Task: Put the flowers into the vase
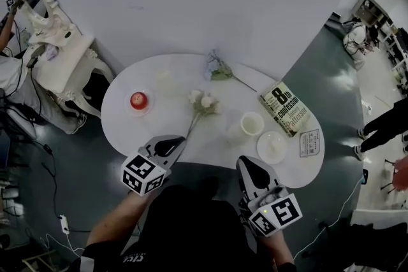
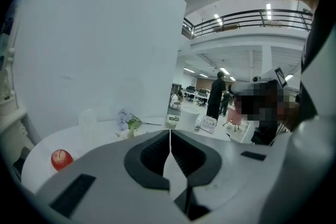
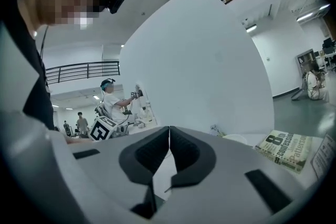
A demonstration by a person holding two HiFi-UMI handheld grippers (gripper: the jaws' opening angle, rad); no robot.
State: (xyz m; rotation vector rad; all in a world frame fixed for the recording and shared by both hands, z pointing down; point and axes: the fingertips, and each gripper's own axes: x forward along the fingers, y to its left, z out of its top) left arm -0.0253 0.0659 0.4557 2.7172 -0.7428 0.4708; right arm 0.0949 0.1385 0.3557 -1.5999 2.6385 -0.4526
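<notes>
Both jaws closed tight, empty. The left gripper (image 2: 170, 136) view catches the apple (image 2: 61, 159) left of its jaws. The right gripper (image 3: 169, 131) view catches the book (image 3: 286, 150) rightward. Overhead, white flowers (image 1: 203, 100) seemingly lie just ahead of the left jaws.

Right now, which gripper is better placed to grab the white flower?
Left. The left gripper, shut and empty, points at the white flower's stem end; the right gripper sits farther off, nearer the saucer.

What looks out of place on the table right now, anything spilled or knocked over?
Nothing looks spilled or broken. The white-blossomed flower stem and the pale blue flower sprig lie flat on the white oval table, apart from the pale translucent vase, which stands upright with no flowers in it.
</notes>
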